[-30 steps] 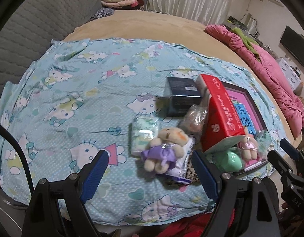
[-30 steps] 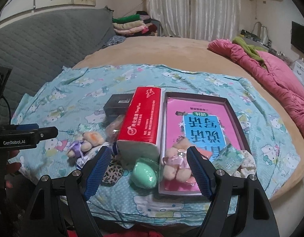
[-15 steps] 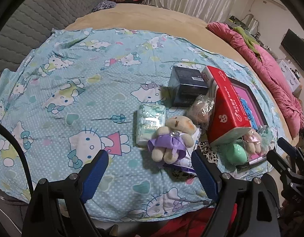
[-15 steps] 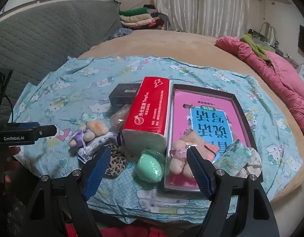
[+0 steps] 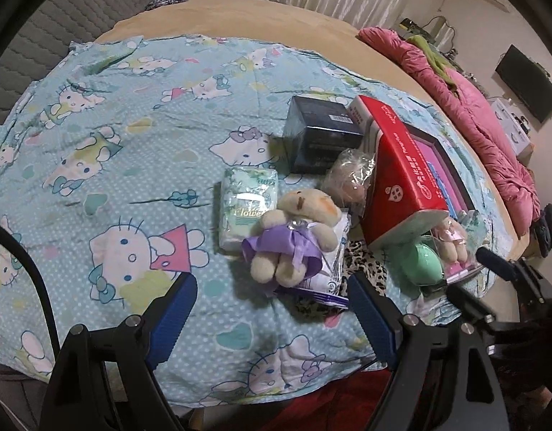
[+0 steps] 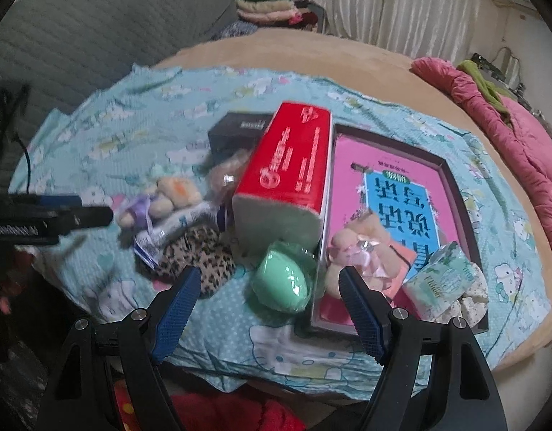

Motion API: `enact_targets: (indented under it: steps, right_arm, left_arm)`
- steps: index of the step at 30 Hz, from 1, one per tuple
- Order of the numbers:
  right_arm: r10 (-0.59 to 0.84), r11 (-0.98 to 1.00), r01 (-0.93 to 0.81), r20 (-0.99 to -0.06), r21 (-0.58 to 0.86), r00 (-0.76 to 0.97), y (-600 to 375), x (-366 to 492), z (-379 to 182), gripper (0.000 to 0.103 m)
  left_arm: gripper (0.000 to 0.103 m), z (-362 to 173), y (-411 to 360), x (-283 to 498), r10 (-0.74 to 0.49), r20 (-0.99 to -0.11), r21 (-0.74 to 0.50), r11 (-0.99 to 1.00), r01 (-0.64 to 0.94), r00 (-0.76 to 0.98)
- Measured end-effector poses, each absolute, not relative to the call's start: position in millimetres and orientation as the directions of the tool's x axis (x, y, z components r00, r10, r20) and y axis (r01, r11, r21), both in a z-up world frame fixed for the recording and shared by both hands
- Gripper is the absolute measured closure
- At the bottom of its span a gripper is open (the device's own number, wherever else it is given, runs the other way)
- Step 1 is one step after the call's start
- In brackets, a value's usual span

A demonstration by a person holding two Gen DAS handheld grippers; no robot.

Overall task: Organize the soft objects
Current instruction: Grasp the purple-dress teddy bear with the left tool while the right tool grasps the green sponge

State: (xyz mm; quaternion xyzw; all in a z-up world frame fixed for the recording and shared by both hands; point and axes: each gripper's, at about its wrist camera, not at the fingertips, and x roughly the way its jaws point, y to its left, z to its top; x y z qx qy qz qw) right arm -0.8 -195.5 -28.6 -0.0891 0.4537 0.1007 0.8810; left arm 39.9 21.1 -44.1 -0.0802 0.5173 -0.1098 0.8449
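Both tongs are hanging above the near edge of the bed, over the blue cartoon cloth point(image 5: 139, 151), and both are standing spread wide with nothing between the pads. The left tongs point(image 5: 272, 309) are pointing at the bear in the purple dress point(image 5: 294, 233), which is lying on a flat plastic packet just beside a pale tissue pack point(image 5: 245, 208). The right tongs point(image 6: 269, 301) are pointing at the green egg-shaped sponge point(image 6: 281, 283), which is sitting on the cloth, touching the front of the red tissue box point(image 6: 290, 179) and the left wall of the dark tray point(image 6: 462, 212).

Inside the tray a bear in a pink dress point(image 6: 358, 251) and a second tissue pack point(image 6: 439, 280) are lying on a pink book. A leopard-print pouch point(image 6: 200, 258) is lying left of the sponge, and a dark box point(image 5: 319, 133) is standing behind the pile.

I am judging that the step in hand is the approach, and no soft thing is picked yet. The next move is asking each hand to go lower until one toy is sitting between the pads, then to close gently. The purple bear is needing care, because the packet under it may come up together. The sponge is round and pressed against the box, so it may slip sideways.
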Motion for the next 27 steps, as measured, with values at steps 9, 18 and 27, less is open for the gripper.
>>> enact_targets:
  steps: [9, 18, 27]
  right_arm:
    - [0.003, 0.93, -0.312, -0.846, -0.193, 0.533, -182, 8, -56, 0.023]
    - [-0.005, 0.913, -0.345, -0.85, -0.219, 0.526, -174, 14, -68, 0.023]
    - [-0.025, 0.905, -0.356, -0.865, -0.232, 0.5, -168, 24, -81, 0.022]
  left_arm:
    - [0.018, -51, 12, 47, -0.311, -0.85, -0.271, 0.95, 0.152, 0.425]
    - [0.031, -59, 1, 66, -0.326, -0.852, -0.268, 0.944, 0.193, 0.41]
    - [0.042, -69, -11, 77, -0.31, -0.87, -0.237, 0.945, 0.225, 0.383]
